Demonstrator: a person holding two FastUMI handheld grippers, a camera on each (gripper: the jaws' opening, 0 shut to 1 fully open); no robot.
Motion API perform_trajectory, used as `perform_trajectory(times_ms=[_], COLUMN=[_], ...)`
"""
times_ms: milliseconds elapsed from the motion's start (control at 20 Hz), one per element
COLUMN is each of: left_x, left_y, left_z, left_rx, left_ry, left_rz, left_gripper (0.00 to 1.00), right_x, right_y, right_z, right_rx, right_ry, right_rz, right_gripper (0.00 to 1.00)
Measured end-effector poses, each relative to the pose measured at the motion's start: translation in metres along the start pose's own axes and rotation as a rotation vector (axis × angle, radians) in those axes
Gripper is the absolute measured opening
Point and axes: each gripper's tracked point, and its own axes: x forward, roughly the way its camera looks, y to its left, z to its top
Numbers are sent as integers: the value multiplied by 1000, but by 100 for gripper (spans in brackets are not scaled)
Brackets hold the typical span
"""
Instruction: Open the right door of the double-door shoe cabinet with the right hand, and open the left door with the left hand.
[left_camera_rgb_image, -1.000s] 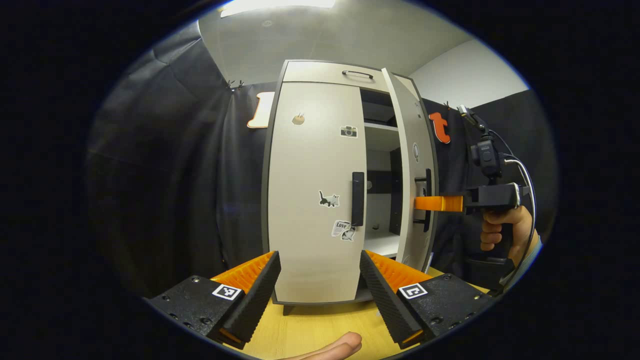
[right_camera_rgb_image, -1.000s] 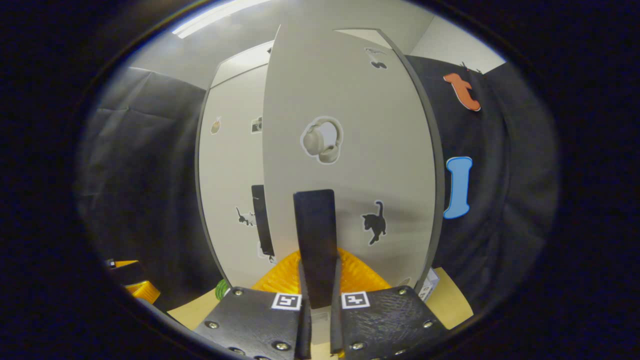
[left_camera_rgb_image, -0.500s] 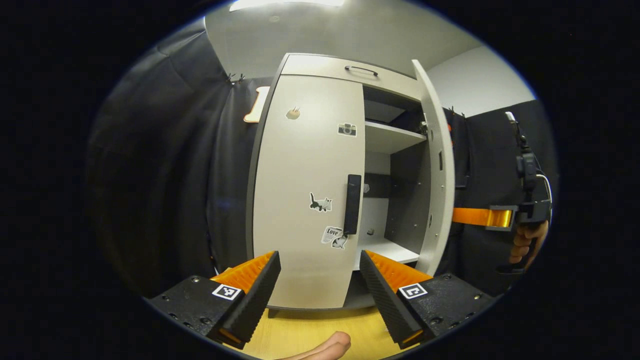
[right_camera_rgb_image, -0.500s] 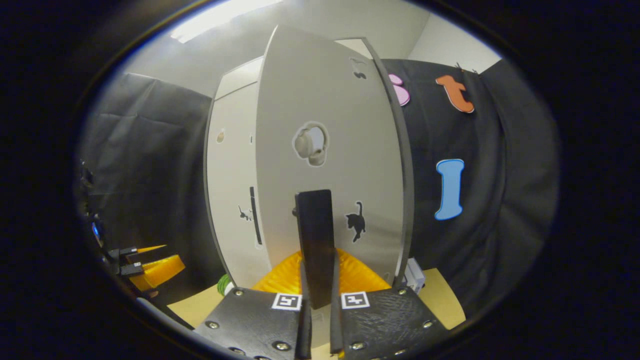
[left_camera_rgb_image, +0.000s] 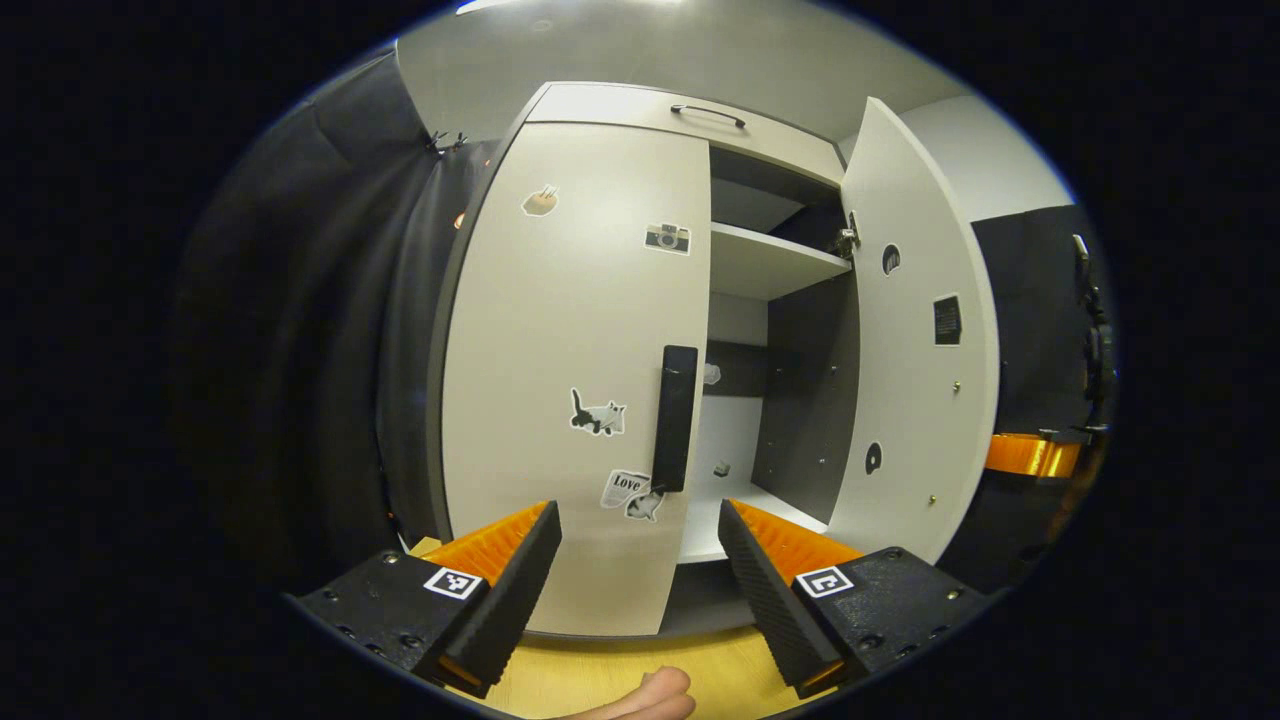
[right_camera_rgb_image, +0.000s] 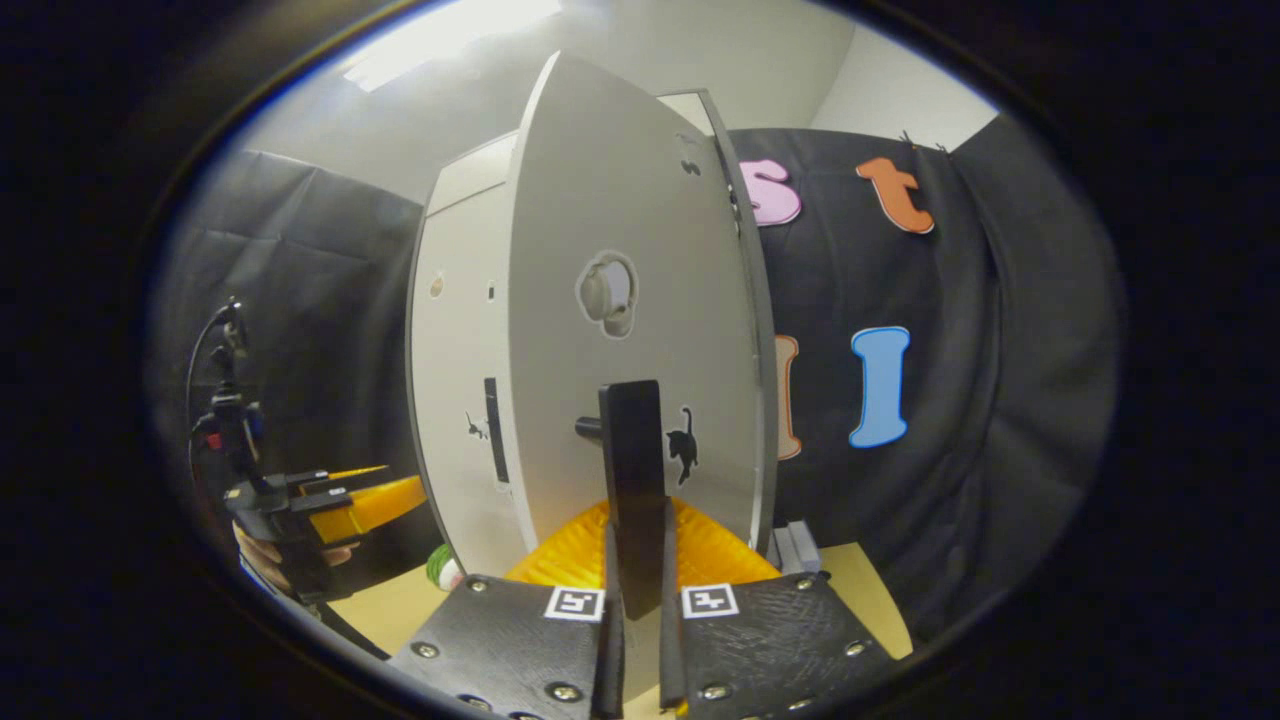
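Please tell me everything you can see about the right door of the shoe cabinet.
The right door is a pale grey panel, matte, with stickers on both faces. It stands swung wide open, showing the shelves inside. Its black bar handle is clamped between the fingers of the right hand-held gripper. The left door is shut.

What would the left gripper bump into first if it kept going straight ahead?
Probably the closed left door, near its black handle. The left gripper is open and aimed about there, though the distance is hard to judge.
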Motion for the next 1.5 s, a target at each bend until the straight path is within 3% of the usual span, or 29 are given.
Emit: perform_trajectory(times_ms=[100,200,550,700,850,950,1000,1050,1200,1250,1350,1400,1500], left_x=[18,36,82,91,99,104,107,107,113,113,115,117,121], left_y=[3,-2,-11,-13,-18,-20,-21,-22,-22,-22,-20,-19,-18], left_z=[0,0,-2,1,2,1,1,0,-1,-2,-1,0,1], left_rx=[28,31,54,66,62,72,71,71,71,75,80,86,89], left_ry=[0,5,34,30,30,35,34,36,40,42,43,41,40], left_rz=[26,20,36,46,50,57,57,60,68,71,75,80,87], left_gripper=[98,98,98,98,98,98,98,98,98,98,98,98,98], right_x=[-3,-7,-17,-35,-61,-87,-102,-117,-146,-156,-174,-186,-205], right_y=[-10,-22,-92,-88,-98,-106,-103,-98,-68,-67,-62,-56,-47], right_z=[0,2,7,3,4,-1,-3,-6,-13,-11,-11,-14,-19], right_rx=[18,2,-4,66,20,-33,-31,-14,6,1,-13,-21,-26], right_ry=[-14,-31,-56,-39,-108,-160,-183,-199,-215,-229,-241,-240,-244], right_rz=[-11,-34,-185,-102,-141,-228,-247,-255,-215,-220,-252,-263,-277], right_gripper=[14,5,4,1,4,28,51,46,81,77,78,90,100])
